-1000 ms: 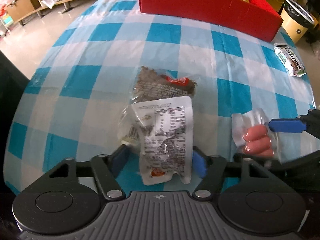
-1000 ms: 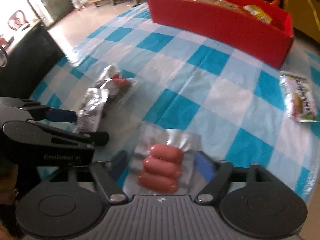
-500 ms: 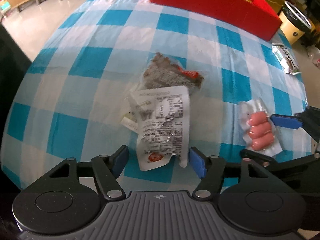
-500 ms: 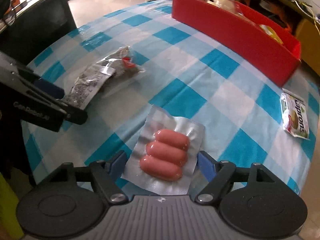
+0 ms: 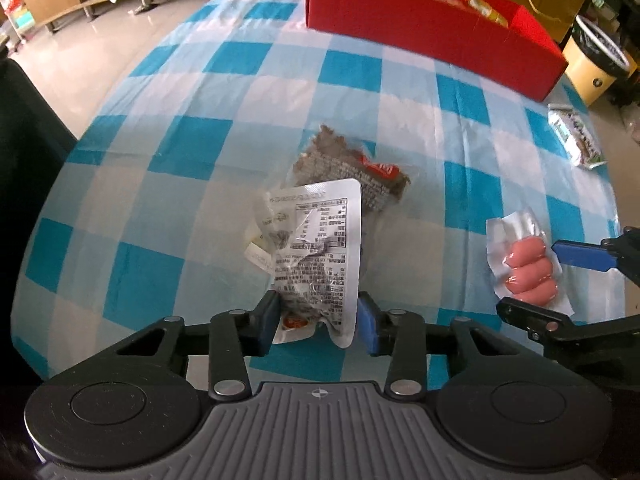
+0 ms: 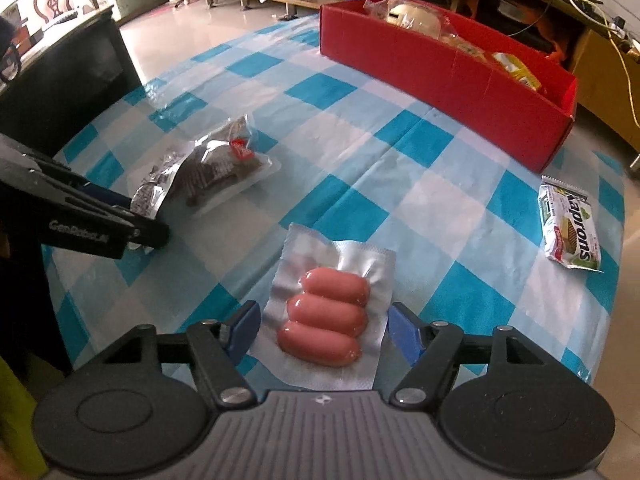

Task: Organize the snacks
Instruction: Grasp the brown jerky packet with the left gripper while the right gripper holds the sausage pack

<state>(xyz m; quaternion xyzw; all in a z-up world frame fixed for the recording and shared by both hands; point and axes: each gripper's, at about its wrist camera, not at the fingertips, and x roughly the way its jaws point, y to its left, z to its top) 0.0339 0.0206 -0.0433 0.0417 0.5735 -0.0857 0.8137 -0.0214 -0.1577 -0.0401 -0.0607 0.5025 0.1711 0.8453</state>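
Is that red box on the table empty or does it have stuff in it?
Not empty: the red box already holds several wrapped snacks, visible above its wall.

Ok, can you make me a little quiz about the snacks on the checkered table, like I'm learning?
1. True or false: the red box is empty.
2. How many pink sausages are sealed in the sausage pack?
3. Which tool has the sausage pack between its fingers? A) left tool B) right tool C) neither

Key
1. False: wrapped snacks lie inside it.
2. Three.
3. B. The right tool's jaws are closing around the sausage pack, not yet pressing it. The left tool's jaws are closing on the white label packet, which lies partly over the dark snack packet.
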